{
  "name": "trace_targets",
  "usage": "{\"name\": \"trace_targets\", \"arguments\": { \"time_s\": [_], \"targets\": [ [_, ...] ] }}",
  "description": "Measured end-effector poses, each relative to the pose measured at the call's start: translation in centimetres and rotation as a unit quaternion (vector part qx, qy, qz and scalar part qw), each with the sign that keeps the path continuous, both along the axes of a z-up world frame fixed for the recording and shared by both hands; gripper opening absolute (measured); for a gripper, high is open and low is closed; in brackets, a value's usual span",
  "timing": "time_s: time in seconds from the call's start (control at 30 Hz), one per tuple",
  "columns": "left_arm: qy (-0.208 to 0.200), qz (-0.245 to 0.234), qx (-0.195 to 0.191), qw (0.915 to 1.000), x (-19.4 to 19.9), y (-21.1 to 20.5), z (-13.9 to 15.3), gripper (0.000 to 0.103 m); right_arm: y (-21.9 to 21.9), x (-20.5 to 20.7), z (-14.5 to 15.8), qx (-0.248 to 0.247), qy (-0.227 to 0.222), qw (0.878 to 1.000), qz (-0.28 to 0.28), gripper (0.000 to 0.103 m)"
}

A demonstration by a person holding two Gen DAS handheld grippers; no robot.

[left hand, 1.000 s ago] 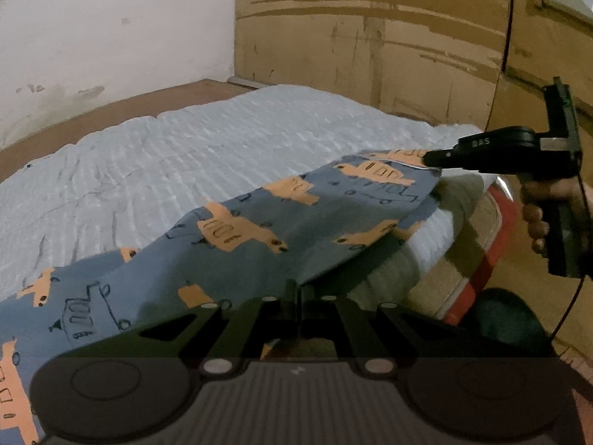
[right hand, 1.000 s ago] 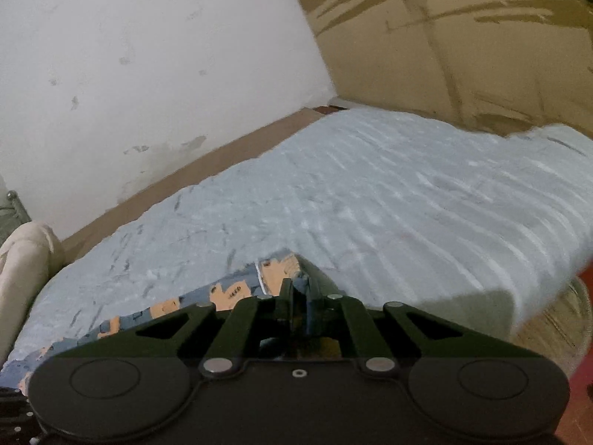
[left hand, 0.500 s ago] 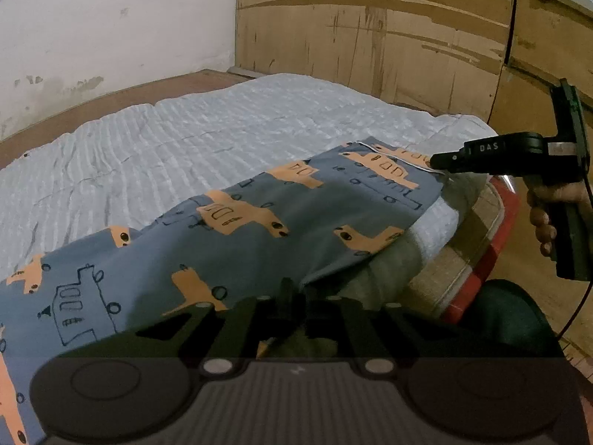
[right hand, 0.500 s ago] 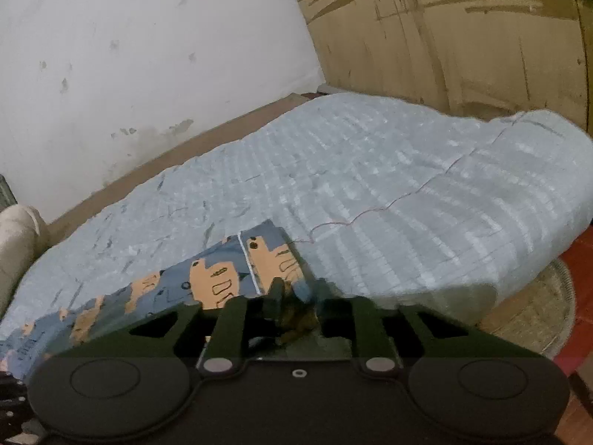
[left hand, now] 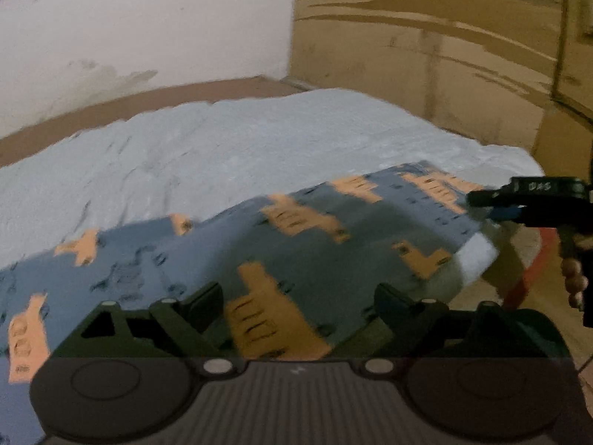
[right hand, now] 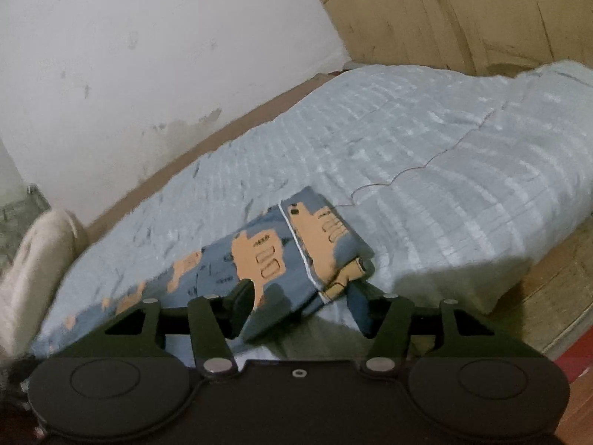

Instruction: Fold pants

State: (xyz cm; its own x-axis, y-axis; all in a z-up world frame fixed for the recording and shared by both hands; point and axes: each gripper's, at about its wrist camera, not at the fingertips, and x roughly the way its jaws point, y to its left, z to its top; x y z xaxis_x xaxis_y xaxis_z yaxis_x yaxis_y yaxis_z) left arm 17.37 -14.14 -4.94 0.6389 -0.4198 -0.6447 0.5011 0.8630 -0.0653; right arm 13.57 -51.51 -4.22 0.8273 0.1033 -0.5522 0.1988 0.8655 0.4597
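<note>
The pants [left hand: 304, 244] are blue-grey with orange vehicle prints and lie stretched along the near edge of the pale blue quilted bed [left hand: 222, 148]. My left gripper [left hand: 298, 300] hovers over their near edge. Its jaws are opening wide, with cloth below them and no pad pressing on it. In the right wrist view, one end of the pants [right hand: 296, 252] lies flat with a white seam line across it. My right gripper [right hand: 302, 304] is opening too, and the fabric edge lies loose between its fingers. The left wrist view also shows the right gripper [left hand: 481, 204] at the pants' far end.
A white wall and plywood panels [left hand: 426, 44] enclose the bed. A cream cushion [right hand: 33, 259] sits at the bed's left end. Off the bed's right side, a round woven mat with a red rim [left hand: 533, 270] lies on the floor. A person's hand [left hand: 574, 278] holds the right gripper's handle.
Both grippers were shut on the pants' edge and now stand with jaws apart. The lifted cloth has dropped flat onto the bed.
</note>
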Motion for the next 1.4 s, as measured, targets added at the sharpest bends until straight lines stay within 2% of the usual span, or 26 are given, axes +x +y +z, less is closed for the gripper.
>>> {"name": "trace_targets", "arguments": {
  "time_s": [0.03, 0.07, 0.13, 0.2, 0.27, 0.33, 0.4, 0.5, 0.6, 0.67, 0.7, 0.77, 0.87, 0.93, 1.03, 1.17, 1.27, 1.33, 1.4],
  "targets": [
    [0.005, 0.008, 0.000, 1.0000, 0.1, 0.4, -0.2, 0.092, -0.2, 0.1, -0.1, 0.007, -0.003, 1.000, -0.011, 0.042],
    [0.009, 0.015, -0.001, 0.9999, 0.1, 0.8, -0.2, 0.092, -0.4, 0.2, -0.3, 0.016, -0.006, 1.000, -0.024, 0.027],
    [0.006, 0.023, -0.002, 0.9997, -0.1, 1.5, -0.1, 0.092, -1.3, 0.2, -0.5, 0.044, -0.015, 0.998, -0.052, 0.015],
    [0.000, 0.031, 0.000, 0.9995, -0.3, 2.3, 0.1, 0.092, -1.4, 0.1, -0.3, 0.047, -0.027, 0.997, -0.059, 0.012],
    [-0.005, 0.042, -0.001, 0.9991, -0.3, 3.1, 0.4, 0.092, -0.9, -0.2, 0.6, 0.013, -0.038, 0.998, -0.052, 0.011],
    [-0.007, 0.054, -0.004, 0.9985, -0.1, 4.1, 0.4, 0.092, -0.7, -0.6, 1.2, -0.001, -0.045, 0.998, -0.052, 0.011],
    [-0.009, 0.070, -0.007, 0.9975, 0.1, 5.1, 0.4, 0.092, -1.0, -0.6, 1.2, 0.000, -0.038, 0.998, -0.054, 0.011],
    [-0.003, 0.095, -0.012, 0.9954, 0.9, 6.4, 0.2, 0.092, -1.3, 0.1, -0.1, 0.004, -0.006, 0.999, -0.048, 0.013],
    [-0.006, 0.116, -0.021, 0.9930, 1.1, 8.0, 0.4, 0.095, -1.0, -0.1, 0.0, -0.002, -0.002, 0.999, -0.048, 0.023],
    [-0.012, 0.129, -0.026, 0.9912, 1.1, 9.0, 0.6, 0.100, -0.1, -0.4, 0.9, -0.042, 0.003, 0.998, -0.049, 0.046],
    [-0.017, 0.136, -0.028, 0.9902, 1.0, 9.5, 0.7, 0.100, 0.3, -0.6, 1.3, -0.059, 0.001, 0.997, -0.048, 0.052],
    [-0.024, 0.152, -0.032, 0.9876, 0.7, 10.7, 1.0, 0.101, 1.5, -0.9, 2.4, -0.096, -0.007, 0.994, -0.043, 0.072],
    [-0.027, 0.183, -0.035, 0.9822, 0.1, 12.4, 1.3, 0.102, 4.5, -0.8, 4.1, -0.158, -0.028, 0.987, -0.015, 0.091],
    [-0.030, 0.202, -0.041, 0.9780, -0.6, 13.8, 1.5, 0.102, 6.7, -0.2, 4.6, -0.176, -0.043, 0.983, 0.015, 0.099],
    [-0.041, 0.234, -0.051, 0.9700, -2.0, 16.1, 1.9, 0.102, 11.0, 1.2, 4.6, -0.184, -0.060, 0.978, 0.074, 0.102],
    [-0.058, 0.281, -0.063, 0.9559, -3.0, 19.2, 2.8, 0.102, 16.5, 3.6, 3.3, -0.164, -0.061, 0.974, 0.144, 0.102],
    [-0.072, 0.324, -0.076, 0.9401, -3.1, 21.8, 3.2, 0.102, 20.2, 5.4, 2.2, -0.146, -0.052, 0.971, 0.183, 0.102],
    [-0.065, 0.349, -0.078, 0.9315, -2.6, 23.3, 3.1, 0.102, 22.4, 6.1, 1.8, -0.143, -0.053, 0.967, 0.205, 0.102],
    [-0.047, 0.359, -0.081, 0.9287, -1.8, 24.6, 2.7, 0.102, 24.4, 6.3, 1.7, -0.148, -0.055, 0.963, 0.217, 0.102]
  ]
}}
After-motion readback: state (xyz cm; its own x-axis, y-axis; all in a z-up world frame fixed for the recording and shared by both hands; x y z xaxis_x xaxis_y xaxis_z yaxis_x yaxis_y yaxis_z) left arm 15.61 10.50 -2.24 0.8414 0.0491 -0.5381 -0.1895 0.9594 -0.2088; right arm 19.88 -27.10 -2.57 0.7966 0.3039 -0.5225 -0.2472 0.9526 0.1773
